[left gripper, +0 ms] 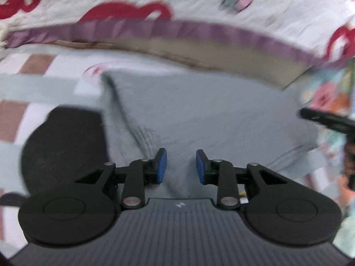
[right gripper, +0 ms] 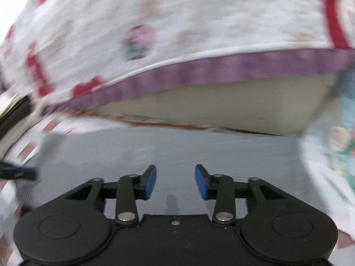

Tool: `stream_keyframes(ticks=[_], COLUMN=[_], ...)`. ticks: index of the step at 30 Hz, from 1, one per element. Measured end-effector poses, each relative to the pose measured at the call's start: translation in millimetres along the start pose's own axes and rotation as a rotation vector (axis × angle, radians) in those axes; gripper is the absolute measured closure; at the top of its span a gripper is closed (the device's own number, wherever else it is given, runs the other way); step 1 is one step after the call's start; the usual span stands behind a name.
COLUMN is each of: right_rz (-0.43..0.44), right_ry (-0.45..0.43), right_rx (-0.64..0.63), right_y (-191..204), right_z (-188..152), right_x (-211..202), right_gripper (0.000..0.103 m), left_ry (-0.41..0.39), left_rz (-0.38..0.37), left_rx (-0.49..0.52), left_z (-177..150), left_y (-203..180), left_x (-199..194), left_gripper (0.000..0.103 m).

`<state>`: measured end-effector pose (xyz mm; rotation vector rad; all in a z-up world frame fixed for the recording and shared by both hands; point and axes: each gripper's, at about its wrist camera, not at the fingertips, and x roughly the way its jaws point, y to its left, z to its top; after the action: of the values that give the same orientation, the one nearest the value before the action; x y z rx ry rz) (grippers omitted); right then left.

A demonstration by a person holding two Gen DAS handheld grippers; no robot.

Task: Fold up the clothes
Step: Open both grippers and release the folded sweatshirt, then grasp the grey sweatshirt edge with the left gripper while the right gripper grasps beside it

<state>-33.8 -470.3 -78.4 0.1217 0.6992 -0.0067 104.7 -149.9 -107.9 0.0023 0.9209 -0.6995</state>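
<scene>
At the far left of the left wrist view, the checked bedsheet (left gripper: 33, 82) runs in pale grey-green bands with brown-pink squares. A black cloth (left gripper: 66, 146) lies on it, its right edge touching or tucked under the grey garment (left gripper: 199, 115), which spreads flat across the middle of the bed. A dark crease runs down the garment's left side, from its far corner toward the near centre.

The left gripper (left gripper: 181, 166) hangs just above the near part of the grey garment, its blue pads (left gripper: 163, 166) standing apart with only bare cloth showing in the gap; nothing is pinched. Beyond the garment, on the far side, a white quilt with red shapes (left gripper: 177, 0) and a purple border lies over a beige mattress edge (left gripper: 221, 55). At the right edge, a floral fabric (left gripper: 326, 95) shows, and a blurred black piece of the other tool pokes in.

In the right wrist view, the right gripper (right gripper: 175, 182) is over the same grey garment (right gripper: 199, 146), tongs spread a little wider, blue pads (right gripper: 150, 181) clear of the cloth and empty. The whole picture is smeared, so finer detail cannot be told. The quilt (right gripper: 155, 22) and mattress edge (right gripper: 221, 104) fill the far side here too.
</scene>
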Motion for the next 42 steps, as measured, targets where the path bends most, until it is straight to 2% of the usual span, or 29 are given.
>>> stream_keyframes(ticks=[1,2,4,5,9,10,12,13,15,16,18,20,22,25,26,28,32,33,36,39,42], right_rz=[0.026,0.004,-0.04,-0.038,-0.016,-0.024,-0.045,-0.058,-0.064,-0.05,-0.025,-0.001,0.015,-0.02,-0.011,0.027,0.034,0.042,0.061,0.087,0.106], right_ry=[0.021,0.052,0.114,0.077,0.124,0.14,0.16,0.137,0.079,0.051,0.082,0.113,0.193,0.184,0.156,0.111,0.092,0.091,0.138,0.146,0.114], right_rx=[-0.026,-0.086,-0.204,-0.193,-0.049,-0.091,-0.128,-0.134,-0.15,-0.174,-0.238,-0.302,-0.309,-0.292,-0.299,-0.371,-0.579,-0.636,-0.804,-0.901,-0.971], right_y=[10.6,18.1,33.1,31.2,19.3,24.1,32.0,37.1,46.0,52.2,59.2,66.2,66.1,76.1,83.5,104.9,146.2,155.5,182.4,204.5,226.7], right_z=[-6.3,-18.6,-43.1,-49.8,-42.7,-41.2,-33.2,-28.7,-24.2,-22.8,-27.6,-32.4,-38.2,-25.8,-23.3,-22.3,-35.4,-39.6,-55.1,-61.0,-60.5], right_x=[4.3,8.2,15.8,11.7,3.7,3.4,3.2,-1.7,-13.1,-13.1,-6.7,-0.1,14.2,3.0,-5.4,-19.3,-24.6,-24.4,-15.4,-10.3,-6.2], right_gripper=[0.047,0.049,0.05,0.05,0.05,0.05,0.051,0.051,0.05,0.05,0.05,0.051,0.05,0.051,0.051,0.051,0.045,0.042,0.041,0.041,0.041], left_ry=[-0.017,-0.034,-0.038,-0.029,-0.012,-0.008,-0.011,-0.016,0.037,0.066,0.126,0.216,0.228,0.186,0.162,0.101,0.075,0.083,0.101,0.124,0.097], left_rz=[0.027,0.054,0.06,0.052,0.017,0.014,-0.005,-0.022,-0.015,-0.049,-0.126,-0.221,-0.244,-0.205,-0.218,-0.258,-0.273,-0.277,-0.295,-0.389,-0.376], left_rx=[0.062,0.123,0.125,0.099,0.016,-0.013,-0.097,-0.149,-0.312,-0.405,-0.593,-0.69,-0.699,-0.639,-0.673,-0.75,-0.73,-0.748,-0.811,-0.839,-0.823], left_z=[-3.8,-7.6,-8.4,-6.2,-1.5,0.0,2.5,2.0,-0.1,-6.9,-22.0,-33.6,-38.1,-36.5,-38.0,-41.8,-42.2,-45.1,-54.9,-56.6,-52.6], left_y=[-3.1,-6.3,-7.7,-6.2,8.9,12.9,22.5,28.8,45.3,53.0,68.3,72.1,68.8,58.5,58.2,57.2,42.8,41.5,40.8,42.5,49.6], left_x=[1.8,3.7,3.5,1.5,-6.1,-10.9,-26.0,-32.5,-39.0,-37.2,-32.2,-19.9,-15.9,-14.0,-14.2,-16.6,-20.0,-20.1,-18.1,-14.7,-22.2], left_gripper=[0.075,0.075,0.075,0.075,0.075,0.074,0.073,0.071,0.047,0.046,0.045,0.046,0.045,0.044,0.043,0.034,0.033,0.033,0.033,0.033,0.033])
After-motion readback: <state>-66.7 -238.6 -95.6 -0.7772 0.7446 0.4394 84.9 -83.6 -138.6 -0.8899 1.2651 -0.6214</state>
